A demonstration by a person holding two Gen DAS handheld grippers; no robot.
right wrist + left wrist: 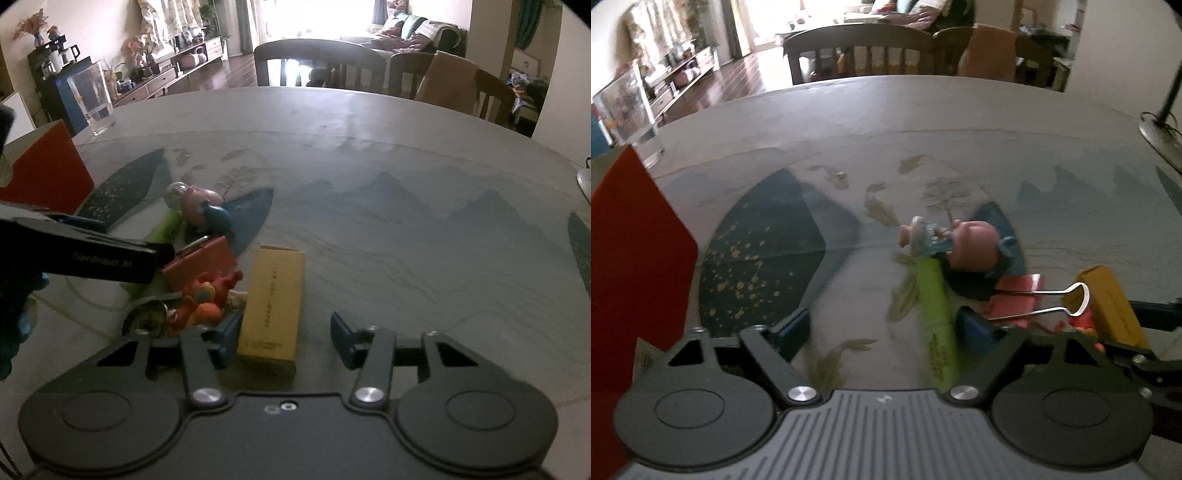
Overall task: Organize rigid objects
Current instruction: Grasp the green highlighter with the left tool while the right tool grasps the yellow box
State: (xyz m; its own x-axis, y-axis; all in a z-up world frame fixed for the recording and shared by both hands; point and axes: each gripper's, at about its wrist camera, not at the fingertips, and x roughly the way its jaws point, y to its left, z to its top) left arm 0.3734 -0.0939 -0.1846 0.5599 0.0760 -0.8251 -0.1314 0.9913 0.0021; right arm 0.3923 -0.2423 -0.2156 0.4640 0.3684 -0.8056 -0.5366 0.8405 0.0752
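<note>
Left wrist view
Left gripper [882, 334]: nearest the lens, jaws wide, nothing pinched; green marker [936, 321] lying lengthwise between the fingers [792, 330], pads not yet pressing, so likely lined up for a pick along its narrow width.
Pink binder clip [1019, 295]: at 3 o'clock from the marker, wire handles toward the yellow box [1108, 302]; touching the right finger or only behind it, cannot tell.
Pig figurine [971, 245]: at 12 o'clock from the marker tip, on its side, part of one tight pile.
Red box [639, 258]: at 9 o'clock, upright, well apart; possibly the collecting place.
Table [923, 122]: printed cloth, far half bare.

Right wrist view
Right gripper [284, 339]: partly open, holding nothing; near end of the yellow box [275, 306] between the fingers, left finger [227, 341] just beside it, right finger apart, so a straddle before a grip.
Orange toy [207, 299]: at 9 o'clock from the box, crowding the left finger; risk of being nudged.
Left gripper body [92, 258]: reaching in from 9 o'clock over the clip and marker.
Drinking glass [92, 98]: at 10 o'clock, far off.
</note>
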